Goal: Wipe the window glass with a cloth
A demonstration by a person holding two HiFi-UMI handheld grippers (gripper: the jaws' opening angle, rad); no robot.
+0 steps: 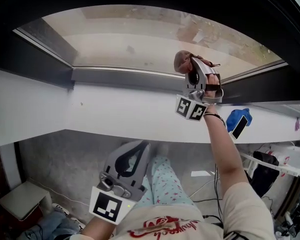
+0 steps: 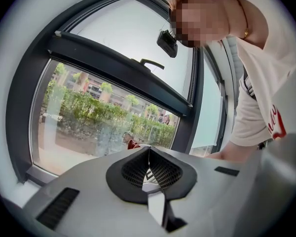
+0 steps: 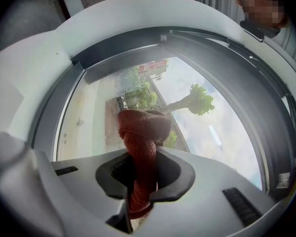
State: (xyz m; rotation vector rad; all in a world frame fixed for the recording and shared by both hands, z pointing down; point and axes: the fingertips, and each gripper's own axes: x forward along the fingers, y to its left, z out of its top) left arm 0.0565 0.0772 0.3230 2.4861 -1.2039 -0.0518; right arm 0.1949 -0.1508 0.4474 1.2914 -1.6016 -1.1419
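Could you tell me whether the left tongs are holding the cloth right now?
No, the left tongs are shut on nothing, while the red cloth sits clamped in the right tongs.

In the right gripper view the cloth point(image 3: 140, 132) drops toward 6 o'clock between the closed right tongs point(image 3: 144, 157), and its lower end is lost behind their grey body. Its far face, turned to the window glass point(image 3: 202, 132), is out of sight, so whether it touches the pane cannot be told. In the head view only a small pinkish wad shows; the tongs cover the rest. The hand on the left tongs point(image 1: 140, 148) is hidden under the marker cube and cut off at 6 o'clock. At 3 o'clock a blue thing point(image 1: 238, 117) lies partly behind the forearm point(image 1: 225, 149); what it is cannot be told. The clutter point(image 1: 285, 204) at 4 o'clock is too small to name.
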